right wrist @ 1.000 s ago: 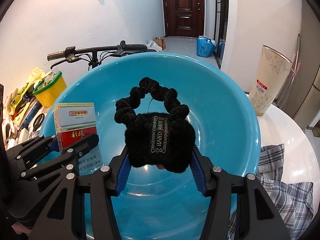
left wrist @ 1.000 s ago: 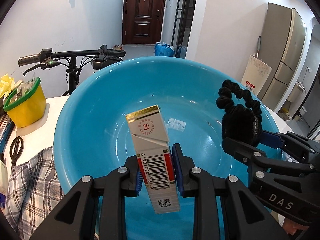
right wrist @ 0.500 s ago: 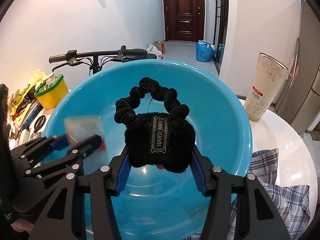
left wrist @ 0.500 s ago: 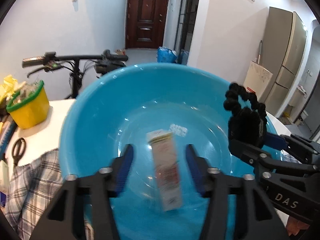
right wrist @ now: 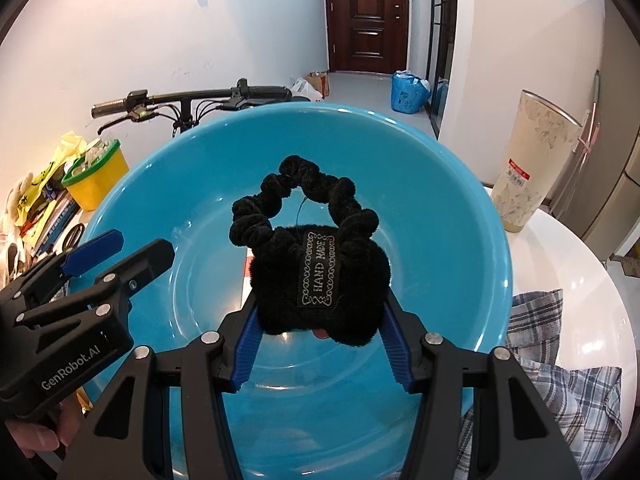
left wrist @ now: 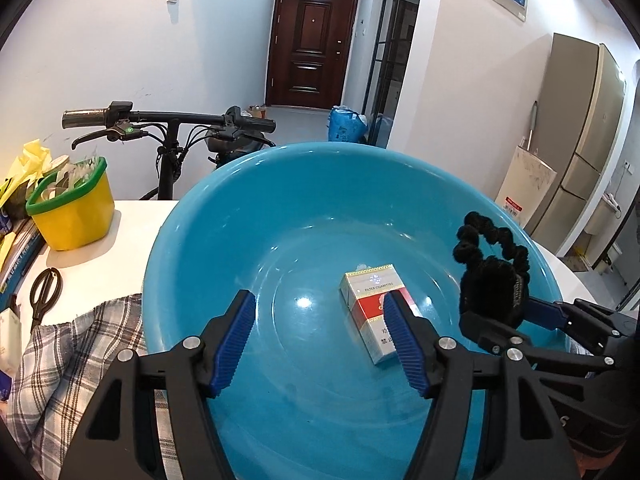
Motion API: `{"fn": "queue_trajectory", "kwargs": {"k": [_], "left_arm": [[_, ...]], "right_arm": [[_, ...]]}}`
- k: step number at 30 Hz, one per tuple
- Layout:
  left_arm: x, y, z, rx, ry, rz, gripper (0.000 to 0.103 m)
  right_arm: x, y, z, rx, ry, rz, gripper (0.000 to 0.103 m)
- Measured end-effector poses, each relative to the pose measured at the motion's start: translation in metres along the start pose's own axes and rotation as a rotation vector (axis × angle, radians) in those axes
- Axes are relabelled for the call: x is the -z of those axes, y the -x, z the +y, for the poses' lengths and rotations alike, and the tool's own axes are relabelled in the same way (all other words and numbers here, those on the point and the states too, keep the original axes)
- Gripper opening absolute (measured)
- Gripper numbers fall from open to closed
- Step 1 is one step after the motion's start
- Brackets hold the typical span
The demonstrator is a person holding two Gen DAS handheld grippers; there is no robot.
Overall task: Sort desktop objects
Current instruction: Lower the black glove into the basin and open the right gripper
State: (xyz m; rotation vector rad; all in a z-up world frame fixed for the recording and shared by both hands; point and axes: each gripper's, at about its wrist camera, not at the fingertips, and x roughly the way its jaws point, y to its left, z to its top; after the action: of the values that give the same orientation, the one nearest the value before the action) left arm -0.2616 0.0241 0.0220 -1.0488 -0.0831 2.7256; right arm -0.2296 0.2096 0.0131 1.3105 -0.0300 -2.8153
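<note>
A big blue basin (left wrist: 240, 240) fills both views. A red and white cigarette pack (left wrist: 374, 308) lies flat on its bottom, right of centre. My left gripper (left wrist: 318, 308) hovers over the basin, its jaws opening, and nothing is between them; its right finger overlaps the pack in the picture. My right gripper (right wrist: 320, 308) is shut on a black fuzzy hair scrunchie (right wrist: 316, 264) with a "HAND MADE" label, held above the basin (right wrist: 460, 240). The left gripper (right wrist: 140, 246) shows at the left of the right wrist view. The scrunchie (left wrist: 492, 280) also shows at the right of the left wrist view.
A yellow tub with a green rim (left wrist: 72, 208), scissors (left wrist: 46, 292) and books lie left of the basin on the white table. Plaid cloth (left wrist: 72, 360) lies under the basin's near side, plaid cloth (right wrist: 560, 360) too. A tall beige cup (right wrist: 536, 168) stands at the right. Bicycle handlebars (left wrist: 168, 118) are behind.
The left gripper's jaws spread apart and let go of the cigarette pack, which dropped and now lies flat in the basin. The right gripper keeps the scrunchie in the same place.
</note>
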Motion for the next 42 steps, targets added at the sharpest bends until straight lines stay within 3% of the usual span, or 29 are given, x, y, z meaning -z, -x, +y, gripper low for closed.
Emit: {"fn": "queue_trajectory", "kwargs": {"k": [21, 25, 29, 42], "left_arm": [[0.0, 0.001, 0.001, 0.0, 0.009, -0.002, 0.069], [0.0, 0.0, 0.001, -0.002, 0.01, 0.001, 0.069], [-0.001, 0.002, 0.001, 0.001, 0.008, 0.003, 0.069], [-0.012, 0.025, 0.007, -0.004, 0.012, -0.056, 0.069]], "right_arm": [[-0.001, 0.0, -0.009, 0.018, -0.025, 0.001, 0.057], [-0.002, 0.001, -0.013, 0.024, -0.035, -0.007, 0.06], [-0.003, 0.005, -0.016, 0.038, -0.052, -0.028, 0.075], [-0.008, 0.027, -0.023, 0.033, -0.076, -0.095, 0.076]]}}
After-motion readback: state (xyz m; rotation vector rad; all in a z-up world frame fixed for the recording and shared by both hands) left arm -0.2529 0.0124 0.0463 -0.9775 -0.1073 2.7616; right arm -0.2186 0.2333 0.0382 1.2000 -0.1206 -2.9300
